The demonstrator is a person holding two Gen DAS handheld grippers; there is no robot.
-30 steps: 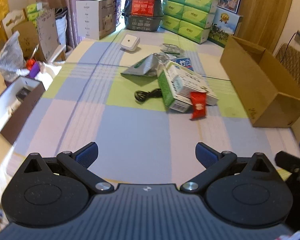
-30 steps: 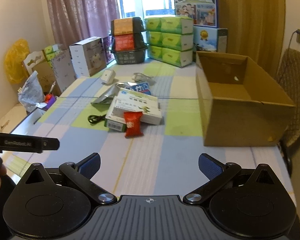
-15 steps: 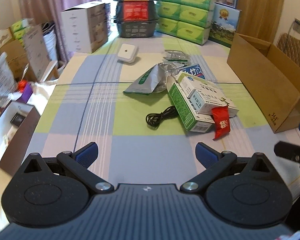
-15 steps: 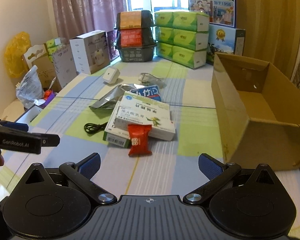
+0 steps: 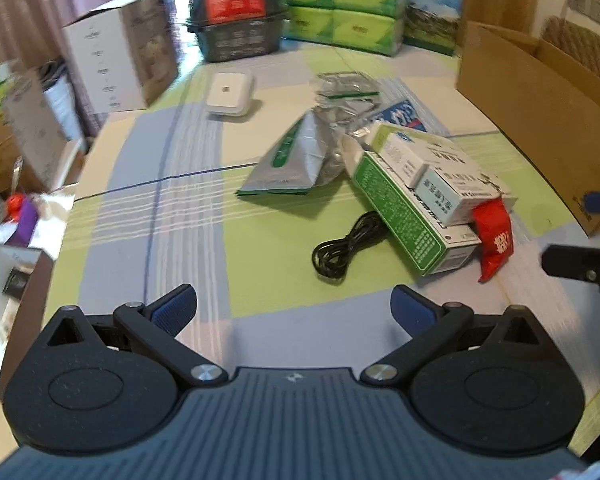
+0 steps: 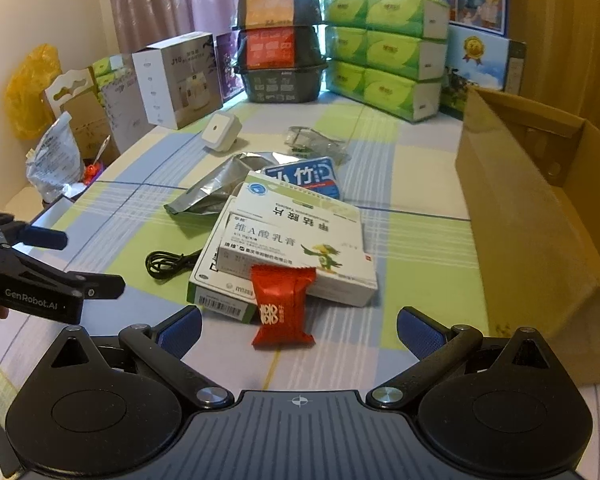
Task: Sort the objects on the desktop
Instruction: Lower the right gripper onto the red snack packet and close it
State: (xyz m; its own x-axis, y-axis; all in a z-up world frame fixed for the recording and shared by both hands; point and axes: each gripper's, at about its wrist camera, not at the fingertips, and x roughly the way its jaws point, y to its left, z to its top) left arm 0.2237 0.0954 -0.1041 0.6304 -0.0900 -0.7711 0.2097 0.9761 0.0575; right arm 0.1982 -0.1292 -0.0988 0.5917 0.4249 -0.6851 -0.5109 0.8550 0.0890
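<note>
A pile lies mid-table: a red snack packet (image 6: 283,305) leaning on stacked white and green medicine boxes (image 6: 296,240), a coiled black cable (image 6: 168,264), a silver foil pouch (image 6: 216,188), a blue packet (image 6: 304,176) and a white square device (image 6: 220,132). My right gripper (image 6: 299,330) is open, the red packet lying just ahead between its fingers. My left gripper (image 5: 294,308) is open too, short of the black cable (image 5: 346,246) and the green box (image 5: 404,212). The red packet (image 5: 494,236) shows at right in the left wrist view.
An open cardboard box (image 6: 540,208) stands on the table's right side. Green tissue packs (image 6: 384,52), stacked dark trays (image 6: 280,44) and a white carton (image 6: 180,76) line the far end. Bags and boxes crowd the floor at left (image 6: 60,136).
Both grippers have moved forward toward the pile, which looks larger now. The red packet now lies between the right fingers. Both stay open.
</note>
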